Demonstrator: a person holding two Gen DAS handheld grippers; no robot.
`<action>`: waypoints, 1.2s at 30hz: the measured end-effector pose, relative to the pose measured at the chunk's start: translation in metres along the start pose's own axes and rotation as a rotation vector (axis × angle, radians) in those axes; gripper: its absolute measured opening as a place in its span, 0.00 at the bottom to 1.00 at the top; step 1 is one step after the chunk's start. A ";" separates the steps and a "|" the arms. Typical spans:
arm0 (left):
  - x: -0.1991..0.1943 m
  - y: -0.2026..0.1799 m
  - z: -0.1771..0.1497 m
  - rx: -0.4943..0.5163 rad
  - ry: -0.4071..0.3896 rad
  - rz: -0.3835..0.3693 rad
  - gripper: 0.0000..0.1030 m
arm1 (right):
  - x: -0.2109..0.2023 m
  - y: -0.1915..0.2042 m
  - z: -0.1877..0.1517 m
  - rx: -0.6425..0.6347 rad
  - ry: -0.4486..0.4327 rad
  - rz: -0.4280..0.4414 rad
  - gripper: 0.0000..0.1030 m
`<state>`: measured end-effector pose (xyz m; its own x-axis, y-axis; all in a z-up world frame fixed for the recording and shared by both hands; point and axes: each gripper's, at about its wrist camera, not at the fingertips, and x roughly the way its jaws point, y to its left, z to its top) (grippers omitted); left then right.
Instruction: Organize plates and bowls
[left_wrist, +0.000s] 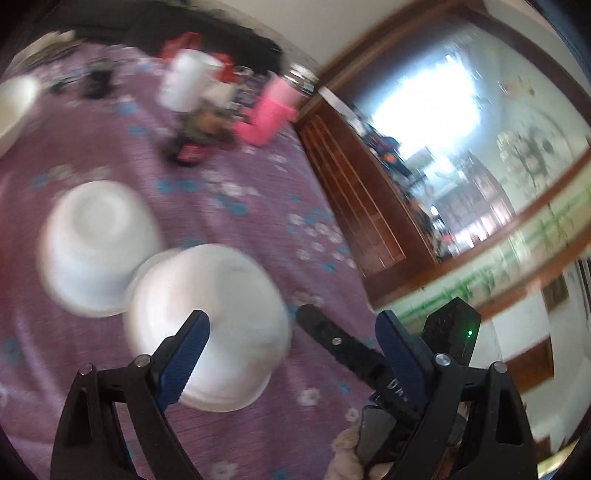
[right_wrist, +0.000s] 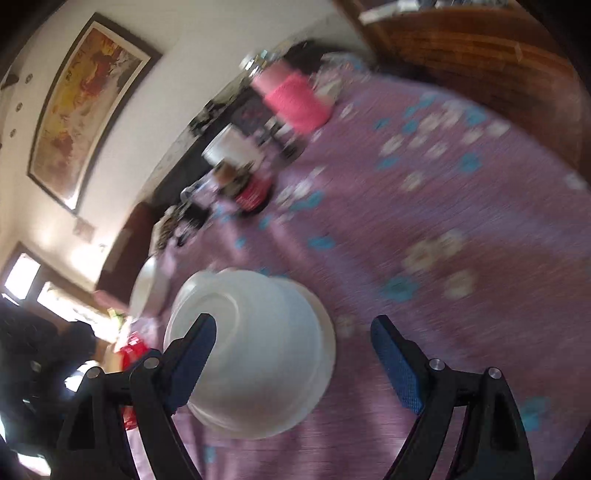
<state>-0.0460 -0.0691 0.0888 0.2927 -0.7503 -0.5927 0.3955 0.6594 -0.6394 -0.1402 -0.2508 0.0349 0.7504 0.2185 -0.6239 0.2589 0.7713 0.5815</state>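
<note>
Both frames blurred. Two white bowls sat upside down on a purple floral cloth, which looked like a bed cover rather than a counter. In the left wrist view the near bowl (left_wrist: 210, 325) lay just ahead of the left gripper (left_wrist: 291, 325), slightly left of its centre line; the far bowl (left_wrist: 98, 247) sat just beyond and to the left, rims touching or nearly so — blur hid which. Left gripper jaws stood wide apart, holding nothing. The right gripper (right_wrist: 293, 332) was likewise spread wide and empty, with an upturned bowl (right_wrist: 255, 350) close before its left finger; whether this was the same near bowl could not be settled. Clutter, including a pink container (left_wrist: 269, 110), sat at the far edge. Judgement: the bowls looked like glazed ceramic — stiff, smooth, likely slippery, and breakable if dropped. The domed sides offered poor purchase; the raised foot ring on top, or the rim edge, seemed the better hold.
</note>
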 end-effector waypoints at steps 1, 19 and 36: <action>0.013 -0.013 0.003 0.025 0.022 -0.015 0.87 | -0.009 -0.012 0.004 0.022 -0.015 -0.019 0.86; -0.028 0.026 -0.014 0.096 -0.016 0.262 0.88 | -0.019 -0.040 0.002 -0.045 0.058 0.002 0.87; -0.003 0.099 -0.028 -0.146 0.050 0.206 0.88 | 0.055 -0.001 -0.002 0.144 0.308 0.296 0.88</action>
<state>-0.0319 -0.0007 0.0135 0.3091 -0.5984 -0.7391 0.2013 0.8008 -0.5642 -0.1005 -0.2387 -0.0011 0.5948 0.6017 -0.5330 0.1587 0.5622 0.8116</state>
